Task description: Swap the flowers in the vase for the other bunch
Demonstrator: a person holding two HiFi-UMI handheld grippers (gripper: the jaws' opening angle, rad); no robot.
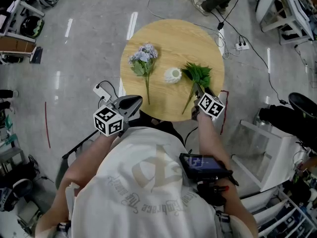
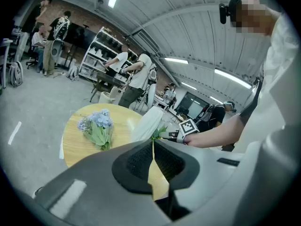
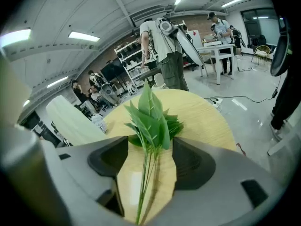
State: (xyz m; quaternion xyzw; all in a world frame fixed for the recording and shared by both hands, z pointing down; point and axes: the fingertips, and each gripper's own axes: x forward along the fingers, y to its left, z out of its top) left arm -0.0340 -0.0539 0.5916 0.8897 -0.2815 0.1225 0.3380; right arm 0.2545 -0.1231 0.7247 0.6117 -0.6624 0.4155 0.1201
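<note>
Flanking the vase (image 1: 173, 75): blue flowers (image 1: 144, 58), green bunch (image 1: 196, 74); right gripper (image 1: 199, 92) released, left gripper (image 1: 134, 103) clenched.

Counter (image 1: 168, 33): one, round, wooden. Vase (image 1: 173, 75): one, white. Bunches: two, namely one blue-flower bunch (image 1: 143, 58) and one green leafy bunch (image 1: 198, 74). Tongs: two, namely left tongs (image 2: 153, 147) and right tongs (image 3: 149, 142).

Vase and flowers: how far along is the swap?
Done, it seems: the vase sits empty, with the blue flowers and the green bunch both lying on the table. In hand: the open right gripper straddles the green stems, fingers not pressing. The left gripper is shut, empty. Left: one bunch into the vase.
</note>
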